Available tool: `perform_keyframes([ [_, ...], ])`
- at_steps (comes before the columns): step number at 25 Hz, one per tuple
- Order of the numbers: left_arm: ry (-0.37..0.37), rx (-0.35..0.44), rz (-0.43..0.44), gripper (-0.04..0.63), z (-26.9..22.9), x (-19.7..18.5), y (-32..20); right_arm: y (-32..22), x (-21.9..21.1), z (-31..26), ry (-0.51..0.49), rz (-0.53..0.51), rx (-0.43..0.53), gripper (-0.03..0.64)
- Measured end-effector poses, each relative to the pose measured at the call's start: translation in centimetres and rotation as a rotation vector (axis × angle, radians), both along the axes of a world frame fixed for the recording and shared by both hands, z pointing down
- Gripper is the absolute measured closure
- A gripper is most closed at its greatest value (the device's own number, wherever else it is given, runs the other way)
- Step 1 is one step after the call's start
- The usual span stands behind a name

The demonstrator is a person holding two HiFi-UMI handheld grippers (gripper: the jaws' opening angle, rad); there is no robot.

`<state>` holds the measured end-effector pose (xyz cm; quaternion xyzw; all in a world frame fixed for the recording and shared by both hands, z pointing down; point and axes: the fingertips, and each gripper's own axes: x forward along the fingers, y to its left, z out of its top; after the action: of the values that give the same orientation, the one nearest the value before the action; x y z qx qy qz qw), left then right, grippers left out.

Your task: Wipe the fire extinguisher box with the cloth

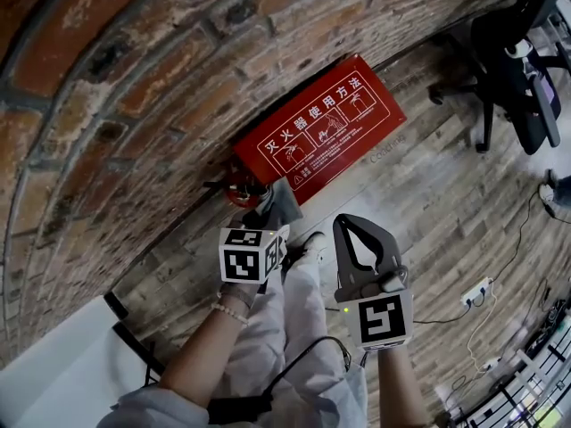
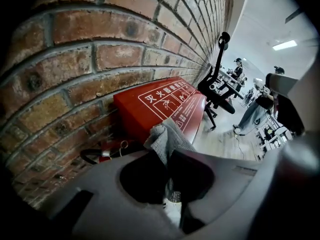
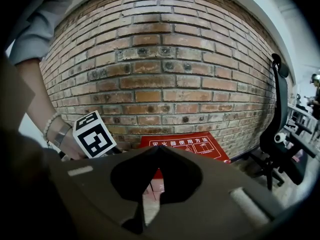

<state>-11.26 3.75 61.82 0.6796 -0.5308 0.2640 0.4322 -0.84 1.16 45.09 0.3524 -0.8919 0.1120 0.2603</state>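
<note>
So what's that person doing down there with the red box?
A person holds a tool in each hand. The left tool is shut on a grey cloth, close to the red fire extinguisher box by the brick wall. I can't tell if the cloth touches it. The right tool is shut and empty.

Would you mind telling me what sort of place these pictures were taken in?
Probably an office or workshop: a red fire extinguisher box sits on wood flooring against a brick wall, with an office chair nearby.
</note>
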Motion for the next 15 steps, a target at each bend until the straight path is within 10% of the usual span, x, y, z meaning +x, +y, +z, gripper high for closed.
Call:
perform_keyframes([
  [15,0.077,0.293,0.184,0.583,-17.0,1.4,-4.3,0.3,1.5,-9.2,-0.018,0.027,0.033,0.611],
])
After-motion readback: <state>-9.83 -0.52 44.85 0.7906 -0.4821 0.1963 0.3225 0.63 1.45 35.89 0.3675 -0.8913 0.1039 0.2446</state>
